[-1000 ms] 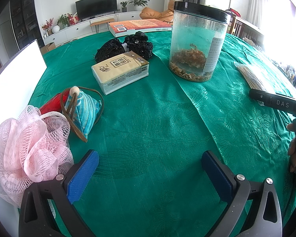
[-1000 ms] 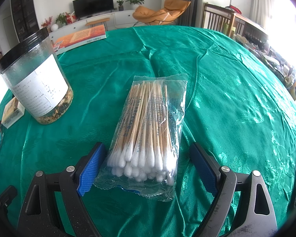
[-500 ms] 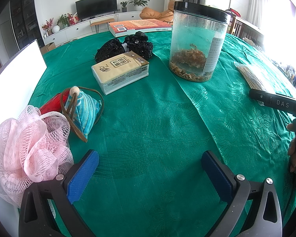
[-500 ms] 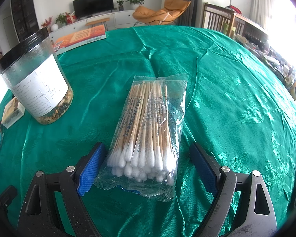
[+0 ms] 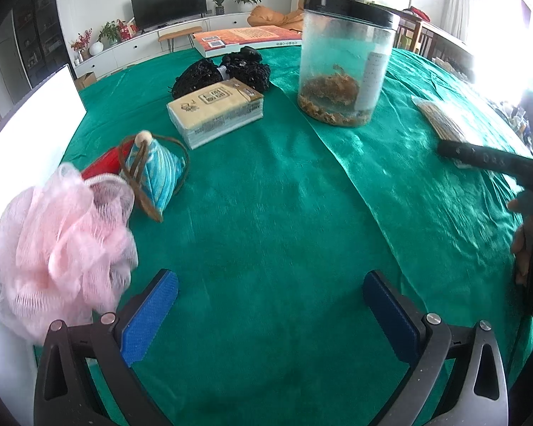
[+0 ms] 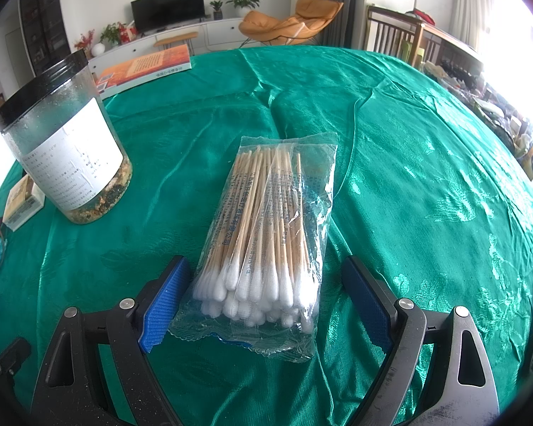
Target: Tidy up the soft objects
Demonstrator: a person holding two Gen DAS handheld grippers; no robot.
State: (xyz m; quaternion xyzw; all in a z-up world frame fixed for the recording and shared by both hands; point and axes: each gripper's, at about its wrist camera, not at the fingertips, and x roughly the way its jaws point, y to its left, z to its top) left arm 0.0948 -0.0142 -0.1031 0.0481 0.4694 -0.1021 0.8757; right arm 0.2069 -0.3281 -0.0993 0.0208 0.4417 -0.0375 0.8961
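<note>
- Centrally, a round table under a glossy green cloth (image 6: 391,163), creased and patterned, fills both views.
- Left gripper (image 5: 270,312): jaws wide apart over bare cloth, holding nothing.
- Pink pouf (image 5: 60,248) at the table's left edge, just beside the left jaw; a blue pouch (image 5: 156,170) with a brown cord lies behind it, against a red item (image 5: 105,163).
- Tissue pack (image 5: 215,113) and black mesh (image 5: 224,69) lie further back.
- Jar (image 5: 344,60), black-lidded, stands upright right of the tissue pack; a book (image 5: 245,35) lies at the far edge.
- Right gripper (image 6: 266,294): jaws wide apart, straddling the near end of a swab bag (image 6: 270,234) without touching it.
- Room: TV (image 6: 167,1), white cabinet, plants, orange chair (image 6: 287,23), bright curtained windows at right.
</note>
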